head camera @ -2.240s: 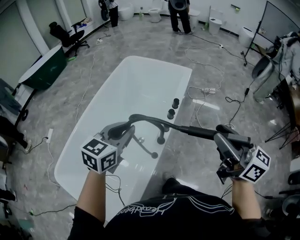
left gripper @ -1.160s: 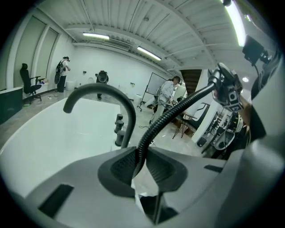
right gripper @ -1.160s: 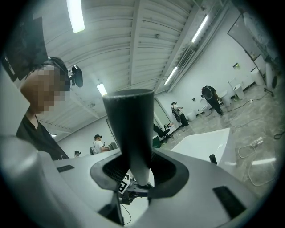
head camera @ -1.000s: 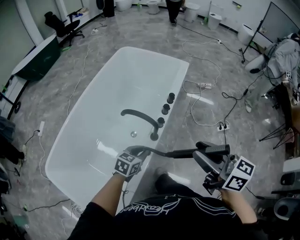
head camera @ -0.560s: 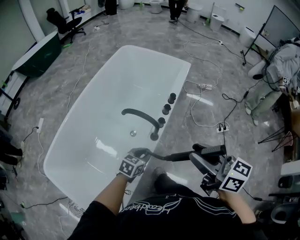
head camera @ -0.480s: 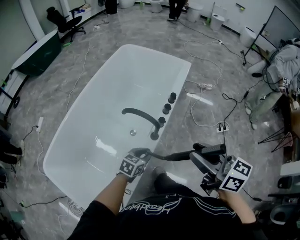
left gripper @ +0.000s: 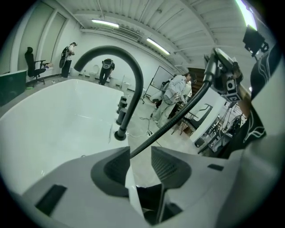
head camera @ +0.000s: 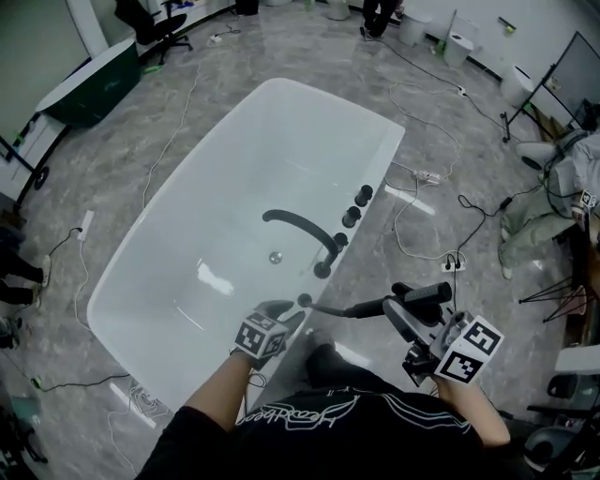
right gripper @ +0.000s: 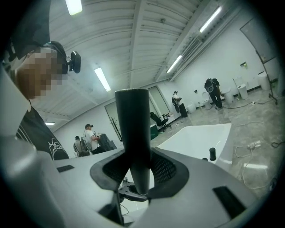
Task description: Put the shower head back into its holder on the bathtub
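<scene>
Left gripper [left gripper: 140, 153] jaws, wider now, opening round hose [left gripper: 170, 123]

floor [head camera: 234, 56]: grey marble | cables [head camera: 395, 217]: loose (white loops near power strip [head camera: 427, 175]) | office chair [head camera: 155, 21]: far corner

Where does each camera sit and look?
Head view: on the person's head, looking down at the bathtub; shows forearms, left gripper, right gripper.
Left gripper view: on that gripper, facing the faucet; opening jaws flank the hose.
Right gripper view: on that gripper, facing the room; jaws grip the shower head.
All three share the bathtub.
</scene>
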Demonstrator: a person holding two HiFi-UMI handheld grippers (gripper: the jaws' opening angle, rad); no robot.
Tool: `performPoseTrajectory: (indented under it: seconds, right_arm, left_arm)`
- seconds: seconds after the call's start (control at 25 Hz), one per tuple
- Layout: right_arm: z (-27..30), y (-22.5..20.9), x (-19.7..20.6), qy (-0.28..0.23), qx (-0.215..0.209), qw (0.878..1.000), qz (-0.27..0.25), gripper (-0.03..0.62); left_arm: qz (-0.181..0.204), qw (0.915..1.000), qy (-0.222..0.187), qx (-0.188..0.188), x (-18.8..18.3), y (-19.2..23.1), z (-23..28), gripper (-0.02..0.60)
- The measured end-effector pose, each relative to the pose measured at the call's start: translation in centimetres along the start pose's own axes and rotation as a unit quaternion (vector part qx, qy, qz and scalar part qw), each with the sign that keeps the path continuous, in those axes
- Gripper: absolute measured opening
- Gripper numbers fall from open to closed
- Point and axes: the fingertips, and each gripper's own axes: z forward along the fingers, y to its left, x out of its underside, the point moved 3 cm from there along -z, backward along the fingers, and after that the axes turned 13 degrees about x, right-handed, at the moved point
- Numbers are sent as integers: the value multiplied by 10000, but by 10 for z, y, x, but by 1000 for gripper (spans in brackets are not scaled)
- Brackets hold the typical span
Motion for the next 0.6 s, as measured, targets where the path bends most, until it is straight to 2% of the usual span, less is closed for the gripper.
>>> performPoseTrajectory:
  seconds: [0.2, 0.36, 0.6]
  right_arm:
    - [33, 2, 15, 293, -88, 9991, -280, 138]
    - [61, 5, 30, 516, -185, 9971, -521, 138]
    - [100, 12, 55, 808, -299, 9877, -1306, 138]
  left_arm:
    - [-250, 9968, -753, 86, -15, -13, -37, 129]
    - [-412, 9900, -1344, 132, -22, -27, -66, 33]
    - [-178, 9854, -1690, 3, -38, -52, -104, 5]
